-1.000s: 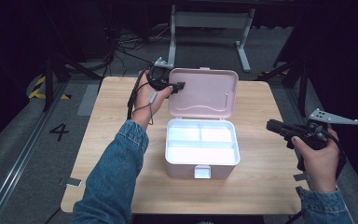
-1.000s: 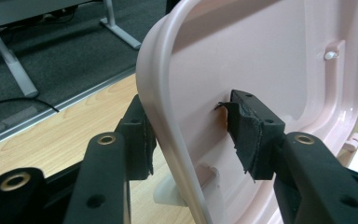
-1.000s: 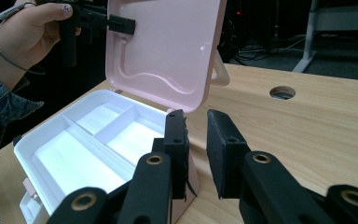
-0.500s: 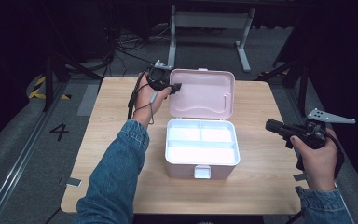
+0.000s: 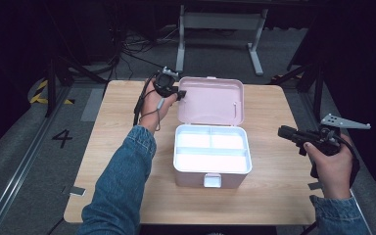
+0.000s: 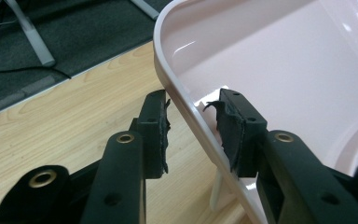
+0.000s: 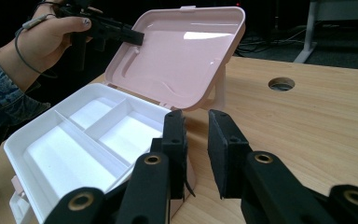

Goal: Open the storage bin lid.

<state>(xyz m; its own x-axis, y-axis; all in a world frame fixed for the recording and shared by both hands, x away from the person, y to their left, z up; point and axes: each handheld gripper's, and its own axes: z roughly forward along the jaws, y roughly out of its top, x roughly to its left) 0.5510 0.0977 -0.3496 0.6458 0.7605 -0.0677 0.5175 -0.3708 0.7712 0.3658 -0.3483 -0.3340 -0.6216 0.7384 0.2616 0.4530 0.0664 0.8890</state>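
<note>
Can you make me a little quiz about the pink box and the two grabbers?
1. True or false: the lid of the box is open.
2. Which gripper has the lid's edge between its jaws? A) the left gripper B) the right gripper
3. Fill in: the white tray in the box has ___ compartments.

Key:
1. True. It stands tilted back on its hinge.
2. A. Its jaws have just been closing, one on each side of the rim, with a gap still showing. The right gripper is apart from the box, with nothing between its jaws.
3. Three.
</note>
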